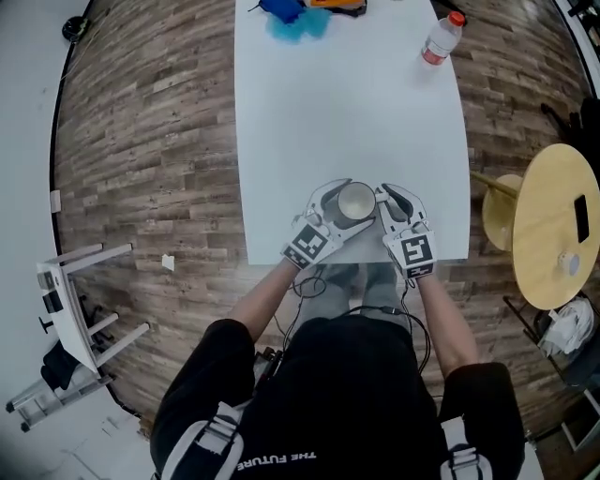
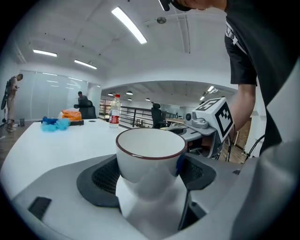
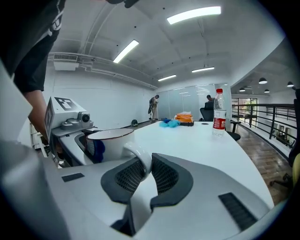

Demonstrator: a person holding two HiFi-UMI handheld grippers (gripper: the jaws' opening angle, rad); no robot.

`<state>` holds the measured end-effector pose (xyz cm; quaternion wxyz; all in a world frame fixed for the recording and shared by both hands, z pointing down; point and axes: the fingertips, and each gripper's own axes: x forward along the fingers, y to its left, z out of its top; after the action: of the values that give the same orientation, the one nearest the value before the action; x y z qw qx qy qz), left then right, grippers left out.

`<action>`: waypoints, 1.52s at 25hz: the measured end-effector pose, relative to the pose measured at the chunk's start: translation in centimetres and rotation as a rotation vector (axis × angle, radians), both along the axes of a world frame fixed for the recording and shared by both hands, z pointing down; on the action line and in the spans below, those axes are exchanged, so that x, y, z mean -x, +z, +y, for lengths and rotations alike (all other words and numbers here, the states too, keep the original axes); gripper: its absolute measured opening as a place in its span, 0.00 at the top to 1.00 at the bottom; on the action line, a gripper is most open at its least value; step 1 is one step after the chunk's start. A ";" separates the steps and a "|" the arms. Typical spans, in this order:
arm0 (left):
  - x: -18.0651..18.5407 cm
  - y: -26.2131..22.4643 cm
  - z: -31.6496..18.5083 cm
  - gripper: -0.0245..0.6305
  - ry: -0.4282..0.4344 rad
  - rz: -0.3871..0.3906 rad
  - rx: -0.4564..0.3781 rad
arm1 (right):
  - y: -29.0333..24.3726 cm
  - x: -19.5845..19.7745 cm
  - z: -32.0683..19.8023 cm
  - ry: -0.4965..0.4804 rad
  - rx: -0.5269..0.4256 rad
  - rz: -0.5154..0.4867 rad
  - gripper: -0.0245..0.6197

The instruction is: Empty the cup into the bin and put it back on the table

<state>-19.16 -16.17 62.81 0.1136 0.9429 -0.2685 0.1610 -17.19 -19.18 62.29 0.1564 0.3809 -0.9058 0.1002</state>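
A white cup (image 1: 356, 201) with a dark red rim is held over the near edge of the white table (image 1: 347, 103). Its inside looks empty (image 2: 150, 143). My left gripper (image 1: 345, 208) is shut on the cup's body, one jaw on each side (image 2: 150, 176). My right gripper (image 1: 386, 202) is shut on the cup's handle (image 3: 139, 157), which is pinched between its dark pads (image 3: 161, 176). The cup stands upright (image 3: 110, 139). Its base is hidden by the jaws, so I cannot tell whether it touches the table.
A plastic bottle with a red cap (image 1: 441, 39) stands at the table's far right. A blue cloth (image 1: 295, 19) and an orange thing (image 1: 335, 4) lie at the far edge. A round wooden table (image 1: 553, 225) and a stool (image 1: 502, 211) stand to the right, a white rack (image 1: 70, 300) to the left.
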 end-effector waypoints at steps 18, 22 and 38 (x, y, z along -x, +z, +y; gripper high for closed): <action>0.4 1.9 -2.5 0.39 0.036 0.024 -0.006 | 2.4 0.2 -2.4 0.060 0.040 -0.025 0.88; 0.3 2.1 -2.4 0.39 0.049 0.011 -0.029 | 2.6 0.0 -2.3 0.067 0.028 -0.020 0.88; 0.8 1.1 -0.8 0.37 0.061 0.009 -0.058 | 2.9 -0.9 -0.4 0.114 0.072 0.013 0.76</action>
<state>-19.96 -17.00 63.88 0.0823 0.9543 -0.2436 0.1525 -16.27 -19.56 65.24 0.1700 0.4266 -0.8774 0.1390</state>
